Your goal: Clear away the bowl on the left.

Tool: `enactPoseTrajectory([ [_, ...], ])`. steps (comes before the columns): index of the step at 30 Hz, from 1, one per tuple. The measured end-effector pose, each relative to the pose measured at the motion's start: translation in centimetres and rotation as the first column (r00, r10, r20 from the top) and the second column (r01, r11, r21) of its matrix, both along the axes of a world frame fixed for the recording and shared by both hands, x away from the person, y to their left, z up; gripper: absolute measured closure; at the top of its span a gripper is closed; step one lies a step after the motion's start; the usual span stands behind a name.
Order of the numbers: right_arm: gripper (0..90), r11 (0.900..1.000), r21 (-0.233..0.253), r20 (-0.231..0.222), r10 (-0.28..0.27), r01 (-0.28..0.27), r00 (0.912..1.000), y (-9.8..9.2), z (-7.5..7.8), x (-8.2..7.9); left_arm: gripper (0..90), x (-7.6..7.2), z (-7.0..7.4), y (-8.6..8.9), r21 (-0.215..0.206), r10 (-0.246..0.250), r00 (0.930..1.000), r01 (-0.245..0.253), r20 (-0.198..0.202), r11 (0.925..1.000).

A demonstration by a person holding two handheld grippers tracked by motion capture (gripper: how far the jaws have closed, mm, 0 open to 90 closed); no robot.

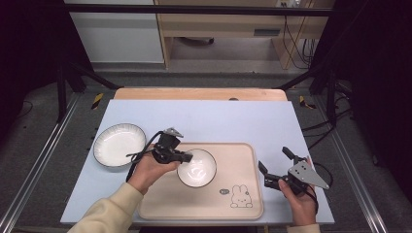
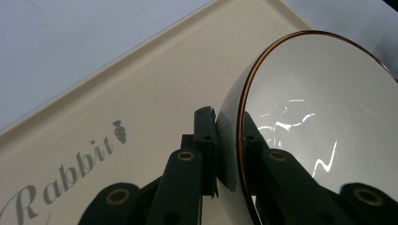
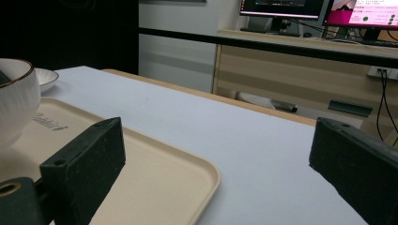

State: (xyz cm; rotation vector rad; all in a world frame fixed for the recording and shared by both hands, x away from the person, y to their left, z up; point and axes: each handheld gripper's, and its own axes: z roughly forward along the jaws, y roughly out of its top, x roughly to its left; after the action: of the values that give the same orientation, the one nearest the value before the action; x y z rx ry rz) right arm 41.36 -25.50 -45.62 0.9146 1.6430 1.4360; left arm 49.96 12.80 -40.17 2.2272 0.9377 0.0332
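Note:
A white bowl (image 1: 197, 168) with a thin brown rim sits on the beige tray (image 1: 243, 194), left of centre. My left gripper (image 1: 186, 156) is shut on the bowl's left rim. In the left gripper view the rim of the bowl (image 2: 319, 117) is pinched between the jaws, one inside and one outside, at my left gripper (image 2: 230, 136). My right gripper (image 1: 275, 160) is open and holds nothing, just right of the tray's right edge. In the right gripper view the bowl (image 3: 14, 98) shows at far left on the tray (image 3: 155, 168), with my right gripper (image 3: 216, 159) wide apart.
A white plate (image 1: 119, 144) with a dark rim lies on the pale blue table cover, left of the tray. The tray carries a rabbit drawing (image 1: 241, 196) near its front right corner. Beyond the table stand a wooden desk and cables.

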Motion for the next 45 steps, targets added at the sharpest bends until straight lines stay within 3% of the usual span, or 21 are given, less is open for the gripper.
enactPoseTrajectory([
  [6, 4.1, 1.0, -0.002, -0.001, 0.001, -0.001, 1.0, 0.0, 0.0, 0.0, 82.7, 0.4, -0.8, -0.4, -0.002, 0.001, 0.9995, -0.001, -0.03, 1.0],
  [16, 4.1, 1.0, -0.003, 0.001, 0.003, -0.003, 1.0, 0.0, 0.1, 0.0, 82.6, 0.8, -1.5, -0.1, 0.002, 0.025, 0.9986, -0.025, -0.046, 0.9997],
  [45, 4.1, 1.0, -0.002, -0.005, 0.006, -0.006, 1.0, 0.1, 0.0, 0.0, 82.6, 0.9, -3.4, -0.4, 0.016, 0.033, 0.994, -0.031, -0.104, 0.9994],
])
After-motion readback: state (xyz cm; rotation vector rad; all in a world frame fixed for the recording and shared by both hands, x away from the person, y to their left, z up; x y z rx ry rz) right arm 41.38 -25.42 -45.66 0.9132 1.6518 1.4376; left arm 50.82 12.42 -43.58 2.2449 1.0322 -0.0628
